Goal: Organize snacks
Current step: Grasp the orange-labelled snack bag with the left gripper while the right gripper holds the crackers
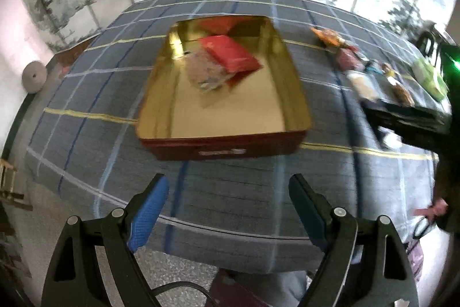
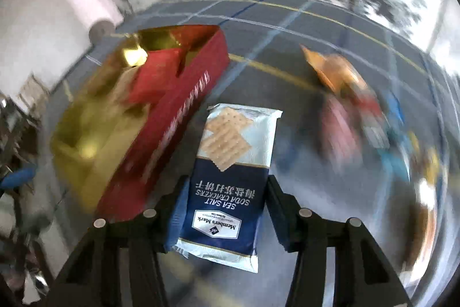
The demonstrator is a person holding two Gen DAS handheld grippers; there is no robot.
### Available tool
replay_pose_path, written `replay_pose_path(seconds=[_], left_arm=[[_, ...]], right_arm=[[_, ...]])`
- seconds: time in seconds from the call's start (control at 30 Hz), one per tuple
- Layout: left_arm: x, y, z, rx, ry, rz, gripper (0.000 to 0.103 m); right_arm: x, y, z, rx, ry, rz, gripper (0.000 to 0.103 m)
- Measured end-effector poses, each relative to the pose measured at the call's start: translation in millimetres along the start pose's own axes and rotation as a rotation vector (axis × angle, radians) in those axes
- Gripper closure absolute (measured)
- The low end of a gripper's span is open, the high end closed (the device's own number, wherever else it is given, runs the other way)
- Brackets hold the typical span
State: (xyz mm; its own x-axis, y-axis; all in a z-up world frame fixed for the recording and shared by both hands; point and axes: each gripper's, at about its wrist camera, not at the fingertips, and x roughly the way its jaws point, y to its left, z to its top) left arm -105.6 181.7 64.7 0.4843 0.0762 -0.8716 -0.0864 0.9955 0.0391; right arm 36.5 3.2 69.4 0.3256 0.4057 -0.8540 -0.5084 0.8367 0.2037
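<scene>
Right tool [image 2: 224, 186] grips the cracker packet [image 2: 230, 163] above the bench [image 2: 273, 48], beside the red tin [image 2: 172, 117]. Left tool [image 1: 228, 192] stands open, empty, near the tin's front.

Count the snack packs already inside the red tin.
2, maybe more beneath: a red pack toward the far end of the tin, and a clear pack overlapping its near-left edge.

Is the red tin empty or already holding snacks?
Not empty. The red tin is open, no lid in view, with a red packet and a clear bag on its gold floor; most of the floor is bare.
</scene>
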Motion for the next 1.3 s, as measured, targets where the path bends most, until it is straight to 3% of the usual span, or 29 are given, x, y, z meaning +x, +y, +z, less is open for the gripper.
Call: replay_pose_path(seconds=[0.13,0.27,0.5,0.9,1.03,1.1,1.3], left_arm=[[-1.3,-35.2,1.2,0.086,-0.003,-0.025,0.021],[-0.2,-69.0,9.0,0.135,0.006,-0.107,0.021],[9.3,-102.4,28.7,0.127,0.002,-0.161,0.021],[39.1,-215.0,84.4,0.218,0.119,-0.334,0.021],[60.5,-261.9,109.8,0.247,0.140,-0.330,0.020],[72.0,-278.1,118.7,0.263,0.143,-0.290,0.020],[110.3,-302.8,137.1,0.229,0.201,-0.243,0.021]], right_arm=[[-63.9,-50.6,-65.6,0.186,-0.097,-0.016,0.050],[-113.6,-122.9,-108.7,0.344,-0.172,-0.121,0.050],[-135.4,-211.7,-147.1,0.496,-0.207,-0.267,0.050],[-135.7,-263.4,-184.0,0.562,-0.232,-0.337,0.051],[-130.8,-258.3,-180.9,0.507,-0.237,-0.385,0.051],[-128.0,-254.6,-180.8,0.474,-0.243,-0.412,0.051],[-128.3,-256.1,-180.3,0.484,-0.258,-0.411,0.051]])
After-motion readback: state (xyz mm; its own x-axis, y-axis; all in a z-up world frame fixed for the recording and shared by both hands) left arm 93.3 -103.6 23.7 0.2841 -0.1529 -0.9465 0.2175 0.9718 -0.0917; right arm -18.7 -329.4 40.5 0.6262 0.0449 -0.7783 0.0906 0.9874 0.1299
